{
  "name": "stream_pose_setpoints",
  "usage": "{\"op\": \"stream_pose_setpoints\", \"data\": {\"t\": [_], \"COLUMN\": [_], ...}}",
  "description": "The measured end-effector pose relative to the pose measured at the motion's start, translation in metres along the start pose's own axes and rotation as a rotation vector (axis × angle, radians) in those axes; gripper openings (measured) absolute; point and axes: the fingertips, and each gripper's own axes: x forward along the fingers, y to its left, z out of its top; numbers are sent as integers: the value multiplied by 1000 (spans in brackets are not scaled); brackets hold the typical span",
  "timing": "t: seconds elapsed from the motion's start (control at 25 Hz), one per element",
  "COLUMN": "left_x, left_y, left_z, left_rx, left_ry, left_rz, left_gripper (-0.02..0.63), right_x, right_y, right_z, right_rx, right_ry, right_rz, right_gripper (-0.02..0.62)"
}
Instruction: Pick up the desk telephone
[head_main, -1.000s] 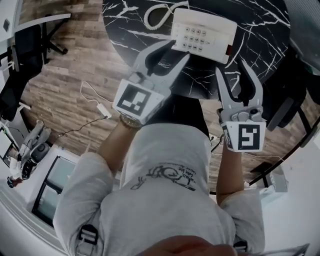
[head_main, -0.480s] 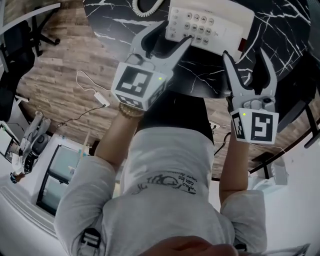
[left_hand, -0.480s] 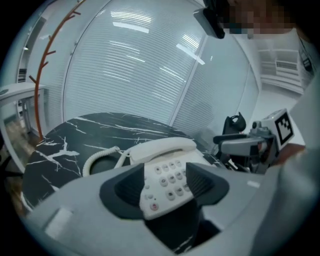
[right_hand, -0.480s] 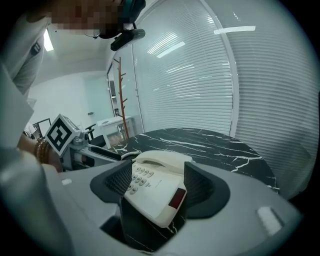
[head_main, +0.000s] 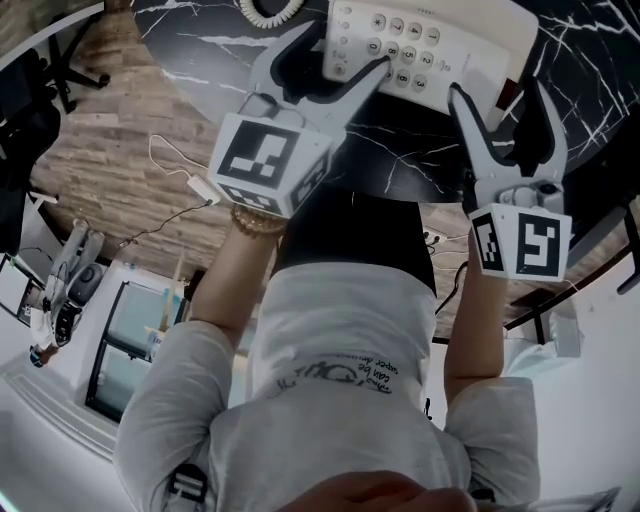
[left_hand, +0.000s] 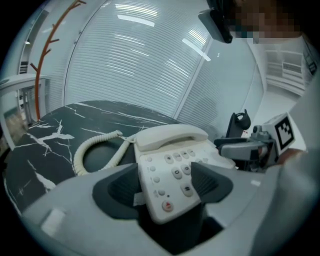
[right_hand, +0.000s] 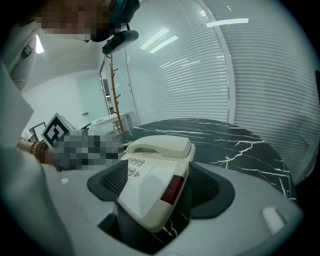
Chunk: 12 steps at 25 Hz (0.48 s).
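A cream desk telephone (head_main: 425, 45) sits on a round black marble table (head_main: 400, 150), handset (left_hand: 170, 137) in its cradle and coiled cord (left_hand: 95, 150) trailing left. My left gripper (head_main: 340, 55) straddles the phone's near left corner by the keypad (left_hand: 177, 170). Its jaws are opening, and the pads do not press on the phone. My right gripper (head_main: 503, 95) straddles the near right corner with the red panel (right_hand: 170, 187). Its jaws are also opening, with clear gaps to the phone (right_hand: 150, 185).
The table edge (head_main: 380, 190) runs just in front of the person's body. White blinds (left_hand: 140, 60) stand behind the table. A wooden floor (head_main: 130, 130) with white cables (head_main: 185, 175) lies to the left, and a dark chair (head_main: 30, 130) stands further left.
Both grippers have come down and forward to the phone's near corners. Their jaws have spread wider. The phone has not moved on the table.
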Motion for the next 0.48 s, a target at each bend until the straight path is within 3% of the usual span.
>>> {"op": "stream_pose_setpoints", "data": {"t": [0.48], "left_x": [18], "left_y": [1], "left_z": [1], "left_rx": [52], "left_ry": [-11], "left_rz": [-2], "left_gripper": [354], "right_x": [18], "right_y": [-7], "right_z": [-27], "right_rx": [68], "right_ry": [9], "right_rz": [10], "right_gripper": [396]}}
